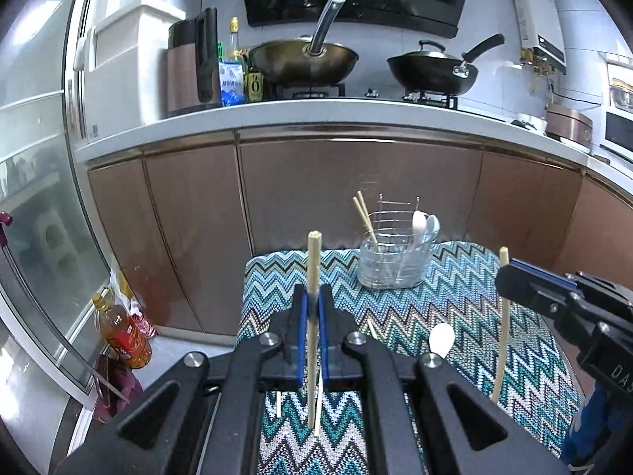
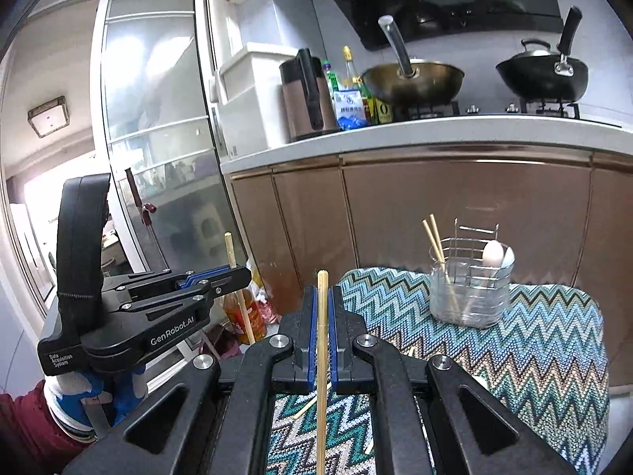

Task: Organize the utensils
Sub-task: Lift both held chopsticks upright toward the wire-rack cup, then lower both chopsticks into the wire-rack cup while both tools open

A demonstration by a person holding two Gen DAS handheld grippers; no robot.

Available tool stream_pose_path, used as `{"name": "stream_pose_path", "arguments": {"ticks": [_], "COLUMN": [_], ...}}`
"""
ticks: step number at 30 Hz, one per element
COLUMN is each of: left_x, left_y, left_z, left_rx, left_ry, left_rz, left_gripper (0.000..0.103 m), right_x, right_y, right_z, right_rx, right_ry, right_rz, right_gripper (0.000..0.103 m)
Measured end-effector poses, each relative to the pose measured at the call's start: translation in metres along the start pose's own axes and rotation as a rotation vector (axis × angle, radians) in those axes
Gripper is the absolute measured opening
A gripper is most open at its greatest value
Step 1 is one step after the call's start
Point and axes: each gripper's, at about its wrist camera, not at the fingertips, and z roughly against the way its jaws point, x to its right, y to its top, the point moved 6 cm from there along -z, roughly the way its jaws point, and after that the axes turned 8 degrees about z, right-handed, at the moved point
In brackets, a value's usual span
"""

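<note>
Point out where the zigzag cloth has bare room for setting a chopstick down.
Free: the cloth right of the holder, and between the holder and the loose spoon. Crowded: the near edge, with loose chopsticks under the left gripper.

The left gripper [image 1: 312, 308] is clamped on an upright chopstick [image 1: 313, 277] above the near edge of a zigzag cloth [image 1: 474, 316]. At the cloth's far edge stands a clear holder [image 1: 391, 267] with two chopsticks [image 1: 366, 217] leaning left and two spoons [image 1: 423, 223] at its right. The right gripper [image 1: 504, 277] enters from the right edge, pinching a second chopstick [image 1: 503, 336]; a white spoon [image 1: 441, 340] lies on the cloth between the grippers.
</note>
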Motion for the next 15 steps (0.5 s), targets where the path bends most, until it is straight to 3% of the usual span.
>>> {"name": "stream_pose_path", "arguments": {"ticks": [15], "left_x": [0.014], "left_y": [0.014], "left_z": [0.01], "left_rx": [0.047], "left_ry": [-0.035], "left_rz": [0.009], "left_gripper": [0.005], "right_x": [0.01], "right_y": [0.017], "right_z": [0.02], "right_rx": [0.074], "right_ry": [-0.014], "right_rz": [0.009], "right_gripper": [0.005]}}
